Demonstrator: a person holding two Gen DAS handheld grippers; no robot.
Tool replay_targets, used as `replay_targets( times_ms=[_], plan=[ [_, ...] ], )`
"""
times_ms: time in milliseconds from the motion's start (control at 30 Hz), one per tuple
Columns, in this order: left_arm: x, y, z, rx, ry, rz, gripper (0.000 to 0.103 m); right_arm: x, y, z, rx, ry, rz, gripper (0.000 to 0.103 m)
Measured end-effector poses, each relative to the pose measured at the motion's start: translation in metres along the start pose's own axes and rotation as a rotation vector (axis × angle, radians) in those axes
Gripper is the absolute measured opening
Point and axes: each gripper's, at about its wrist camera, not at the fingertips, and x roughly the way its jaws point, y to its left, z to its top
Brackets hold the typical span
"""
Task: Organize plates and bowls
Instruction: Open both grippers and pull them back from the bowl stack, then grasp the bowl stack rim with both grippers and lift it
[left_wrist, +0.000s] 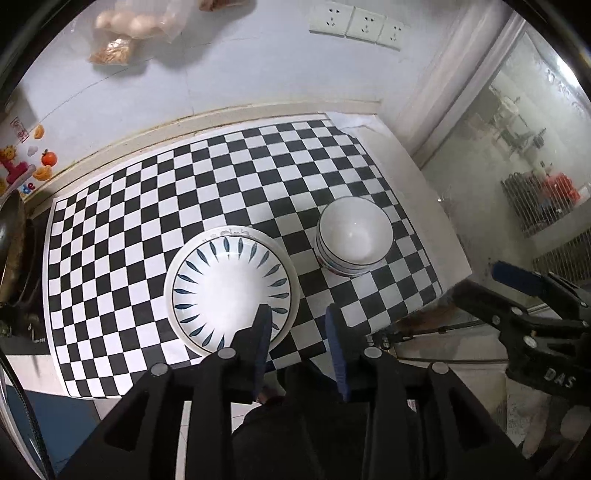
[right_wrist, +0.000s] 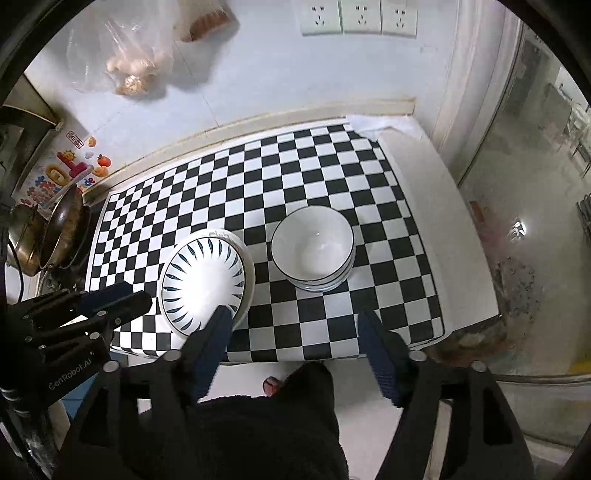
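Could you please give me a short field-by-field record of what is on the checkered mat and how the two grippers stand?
surface: checkered mat
plates: stack of plates, leaf-patterned one on top
bowls: stack of bowls, beside the plates, apart from them
left gripper: empty, above the mat
right gripper: wide open, empty
wall: three sockets

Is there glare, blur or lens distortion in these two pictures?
Left wrist view: the checked mat bows from the fisheye lens, the corners are black, and the plates are bright but readable. Right wrist view: glare washes out the middle of the plates, a small highlight sits in the bowls, and the floor at right is hazy behind glass.
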Motion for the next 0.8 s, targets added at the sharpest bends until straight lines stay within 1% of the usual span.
replay_targets(
  times_ms=[33,200,267,467,600,800],
  plan=[
    [-0.002,0.0,0.0,-0.001,-0.007,0.003,0.032,-0.002,0.0,0.0,0.002,-0.003,0.005,0.08],
    [-0.017,0.0,-0.001,0.008,-0.044,0.017,0.049,-0.018,0.005,-0.005,0.003,-0.026,-0.004,0.084],
    [-0.022,-0.001,-0.001,0.014,-0.056,0.018,0.052,-0.023,0.005,-0.006,0.008,-0.033,-0.001,0.085],
    [-0.032,-0.003,0.003,0.033,-0.077,0.023,0.052,-0.029,0.006,-0.007,0.014,-0.041,-0.011,0.085],
    [-0.027,-0.006,0.008,0.049,-0.063,0.019,0.052,-0.029,0.006,-0.005,0.022,-0.047,-0.013,0.086],
    [-0.009,-0.006,0.022,0.051,-0.031,0.015,0.052,-0.02,-0.002,0.004,0.054,-0.042,-0.017,0.086]
  ],
)
